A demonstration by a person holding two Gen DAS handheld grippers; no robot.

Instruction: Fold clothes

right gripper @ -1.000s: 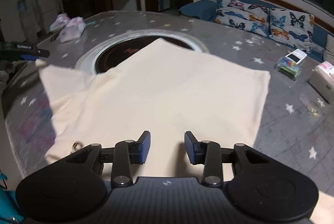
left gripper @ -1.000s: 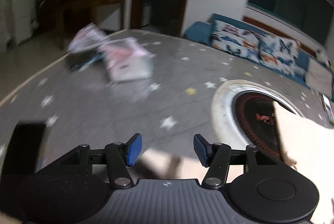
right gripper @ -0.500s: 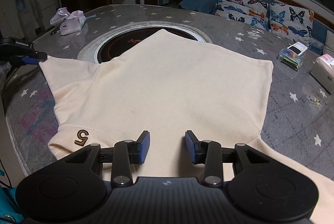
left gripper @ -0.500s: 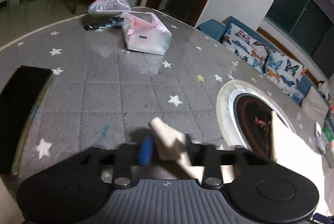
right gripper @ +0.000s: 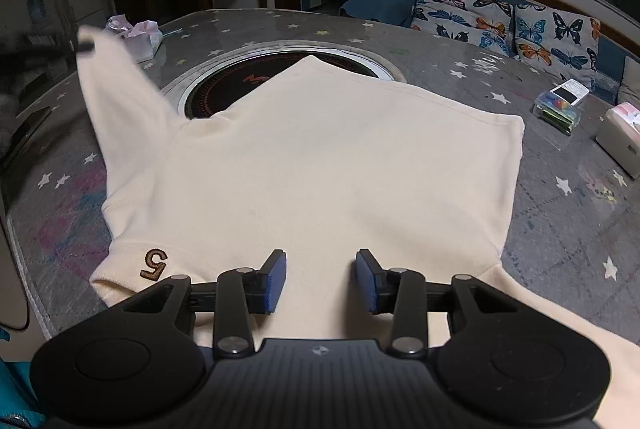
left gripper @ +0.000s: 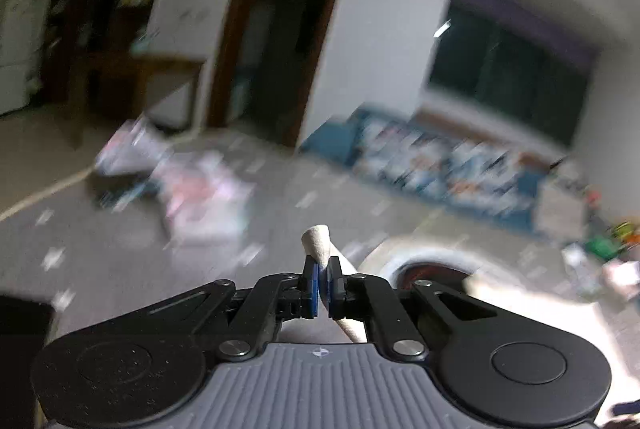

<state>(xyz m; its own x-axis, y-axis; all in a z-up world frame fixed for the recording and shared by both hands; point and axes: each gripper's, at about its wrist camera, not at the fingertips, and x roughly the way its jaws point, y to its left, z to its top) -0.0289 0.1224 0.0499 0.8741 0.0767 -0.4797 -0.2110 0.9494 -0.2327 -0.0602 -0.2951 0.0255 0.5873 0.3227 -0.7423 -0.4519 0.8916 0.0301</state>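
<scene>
**Cream fleece top, one sleeve pinched and raised**

Cream fabric fills the middle of my right wrist view: the sweatshirt [right gripper: 320, 165] lies flat on the grey star-print table cover [right gripper: 560, 229], its far edge overlapping the round black inset [right gripper: 240, 85] at upper centre. Its near hem runs under my gripper body and is cut off by the bottom edge. A brown embroidered "5" [right gripper: 154, 264] sits on the cuff at lower left.

Right gripper [right gripper: 320, 279]: jaws at a middling gap, blue pads over the cloth with nothing between them. I cannot tell whether the tips touch the fabric.

Left gripper [left gripper: 321, 285]: jaws fully closed on the sleeve tip [left gripper: 318, 245], a small cream fold poking up above the pads at lower centre. A strip of the same cloth runs down to the right behind one finger. In the right wrist view this sleeve rises toward the upper left, its end blurred, and the gripper there is only a dark smear.

Hard to read: the whole left wrist view is motion-blurred. Pink-and-white bags [left gripper: 200, 197] at middle left show as streaks; the butterfly cushions [right gripper: 508, 21] are sharp only in the right view. A clear box of small items [right gripper: 560, 107] and a white box [right gripper: 620, 141], partly cut off, sit at the right edge.
</scene>
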